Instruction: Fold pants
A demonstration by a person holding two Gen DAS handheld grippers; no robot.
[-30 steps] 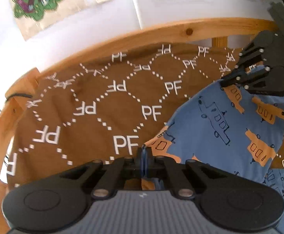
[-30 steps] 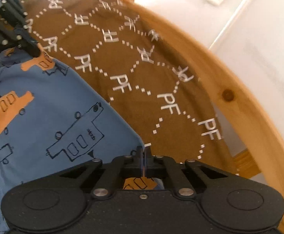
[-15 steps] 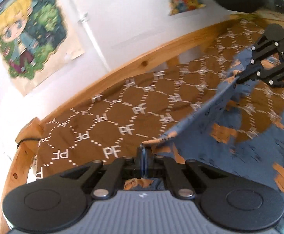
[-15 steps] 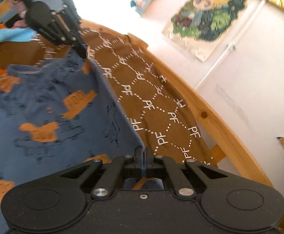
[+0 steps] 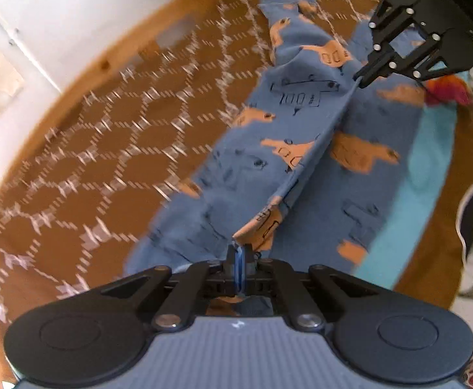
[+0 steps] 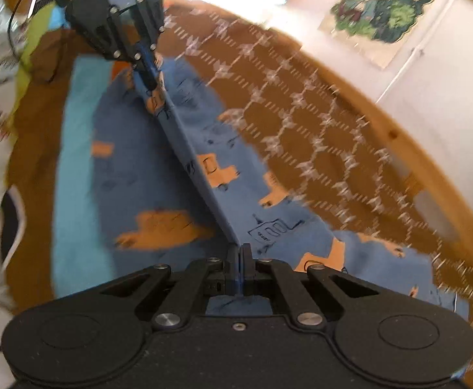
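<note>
Left gripper (image 5: 239, 254): jaws pressed together, pinching an edge of the pants (image 5: 301, 136). Right gripper (image 6: 239, 253): jaws also pressed together on pants fabric (image 6: 171, 194). Each gripper shows in the other's cam: right gripper (image 5: 361, 81) far right in left view, left gripper (image 6: 150, 82) far left in right view, both w/ cloth caught at the tips.

Pants are blue w/ orange & outlined vehicle print. The stretch betw. the 2 grippers is pulled into a taut, straight raised ridge running from one pinch to the other. Rest of the cloth drapes down both sides of that ridge onto the bed. In left view one pant part reaches toward the far side, tip lying on the blanket.

Under them: brown blanket (image 5: 106, 149) w/ white dashed diamond pattern, covering most of the bed. A light-blue cloth strip (image 5: 411, 201) lies just beside the pants on the near side, partly under them. Wooden bed rail (image 6: 431, 175) curves along the blanket's far edge, white wall behind it. Cartoon poster (image 6: 382, 3) on the wall, far right in right view. Both views are motion-blurred, esp. the blanket pattern.
</note>
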